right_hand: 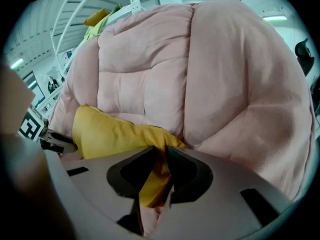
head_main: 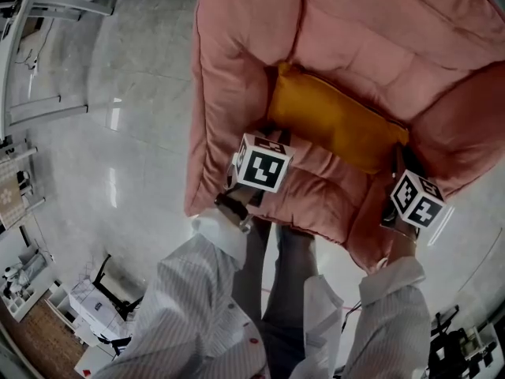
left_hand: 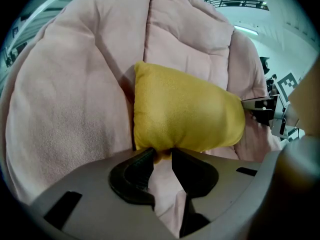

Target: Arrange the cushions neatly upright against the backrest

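Observation:
A mustard-yellow cushion [head_main: 339, 121] stands on its long edge on the seat of a pink padded armchair [head_main: 355, 30], leaning against the backrest. My left gripper [head_main: 274, 138] is at the cushion's lower left corner. In the left gripper view the jaws [left_hand: 161, 154] stand apart, with only the tip of the cushion [left_hand: 185, 114] between them and pink seat fabric showing in the gap. My right gripper [head_main: 398, 158] is at the opposite end. There the jaws [right_hand: 162, 156] are pinched on a fold of the cushion [right_hand: 110, 134].
The armchair's thick side bolsters [head_main: 465, 125] rise on both sides of the cushion. Polished grey floor [head_main: 118, 133] lies to the left of the chair, with metal racks [head_main: 31, 54] and a small cart [head_main: 99, 298] at its edges. The person's legs [head_main: 284, 283] stand at the seat's front.

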Demonstrator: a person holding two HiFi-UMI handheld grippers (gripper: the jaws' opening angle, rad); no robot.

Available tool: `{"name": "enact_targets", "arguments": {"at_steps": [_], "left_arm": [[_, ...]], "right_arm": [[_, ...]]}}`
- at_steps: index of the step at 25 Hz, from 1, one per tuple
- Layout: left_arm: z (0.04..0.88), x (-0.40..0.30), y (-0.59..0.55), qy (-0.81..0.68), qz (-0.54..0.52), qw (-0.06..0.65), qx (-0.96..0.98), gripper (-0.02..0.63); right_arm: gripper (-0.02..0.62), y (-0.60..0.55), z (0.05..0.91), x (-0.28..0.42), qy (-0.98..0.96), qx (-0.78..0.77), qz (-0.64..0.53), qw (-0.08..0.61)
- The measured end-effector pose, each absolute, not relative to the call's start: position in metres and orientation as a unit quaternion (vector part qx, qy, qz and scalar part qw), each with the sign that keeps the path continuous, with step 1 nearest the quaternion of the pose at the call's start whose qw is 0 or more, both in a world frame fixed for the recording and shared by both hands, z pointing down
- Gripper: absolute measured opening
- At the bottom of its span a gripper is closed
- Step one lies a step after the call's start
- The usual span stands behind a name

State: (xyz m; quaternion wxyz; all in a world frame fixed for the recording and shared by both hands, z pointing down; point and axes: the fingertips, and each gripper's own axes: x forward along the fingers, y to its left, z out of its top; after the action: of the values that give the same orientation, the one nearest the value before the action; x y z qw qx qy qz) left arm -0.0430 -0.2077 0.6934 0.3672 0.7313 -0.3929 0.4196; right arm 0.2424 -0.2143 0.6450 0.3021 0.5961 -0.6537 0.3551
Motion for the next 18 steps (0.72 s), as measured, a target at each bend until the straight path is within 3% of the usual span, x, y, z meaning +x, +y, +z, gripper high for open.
{"name": "enact_targets", "arguments": {"at_steps": [10,18], "left_arm": [[0.684,-0.057,-0.2,-0.412,0.413,0.364,0.727,0.127],[0.625,-0.033,-0.198,-0.377,0.411,0.332,0.76,0.127]], "right_arm": [[0.055,-0.201,0.626,0.228,-0.648,0.603,0.389,0.255],[0.055,-0.194,0.571,0.196,-0.664,0.576,0.453,0.149]]}}
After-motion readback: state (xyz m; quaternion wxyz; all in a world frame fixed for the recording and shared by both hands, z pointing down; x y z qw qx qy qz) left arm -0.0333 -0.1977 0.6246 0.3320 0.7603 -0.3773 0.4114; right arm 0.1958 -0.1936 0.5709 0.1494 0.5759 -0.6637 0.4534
